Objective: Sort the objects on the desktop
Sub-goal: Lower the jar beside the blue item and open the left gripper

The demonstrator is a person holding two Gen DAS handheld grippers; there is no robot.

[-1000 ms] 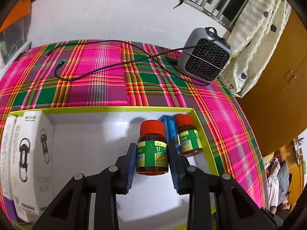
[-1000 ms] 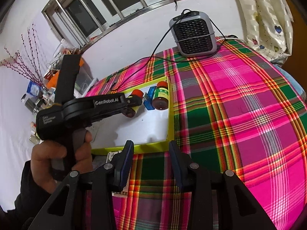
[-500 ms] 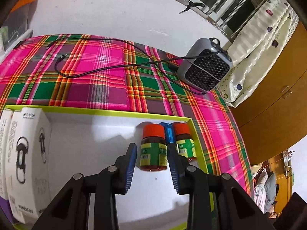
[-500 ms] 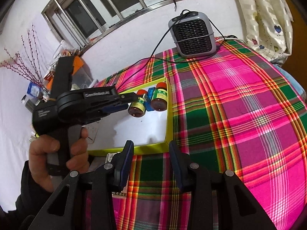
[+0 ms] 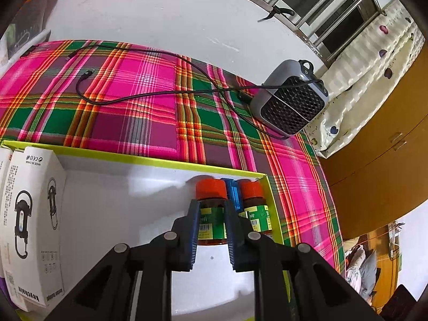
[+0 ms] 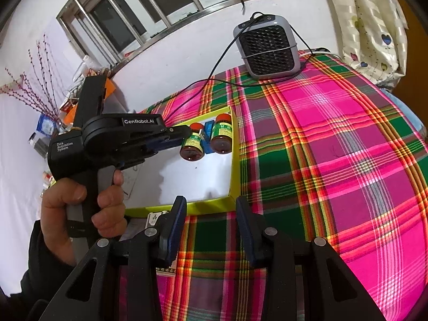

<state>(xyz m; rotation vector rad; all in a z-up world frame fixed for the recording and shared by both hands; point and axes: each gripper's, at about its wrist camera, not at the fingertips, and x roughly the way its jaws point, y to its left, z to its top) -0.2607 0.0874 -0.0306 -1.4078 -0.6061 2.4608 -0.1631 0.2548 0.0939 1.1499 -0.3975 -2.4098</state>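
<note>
Hiding bottle (image 5: 211, 220) label, left tool (image 5: 211, 214) fingers, tray (image 5: 160, 159) cropped below

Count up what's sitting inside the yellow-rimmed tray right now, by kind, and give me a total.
Brown bottles with orange caps: 2
Small blue item between the bottles: 1
White boxes at the left end: 2
Total: 5
</note>
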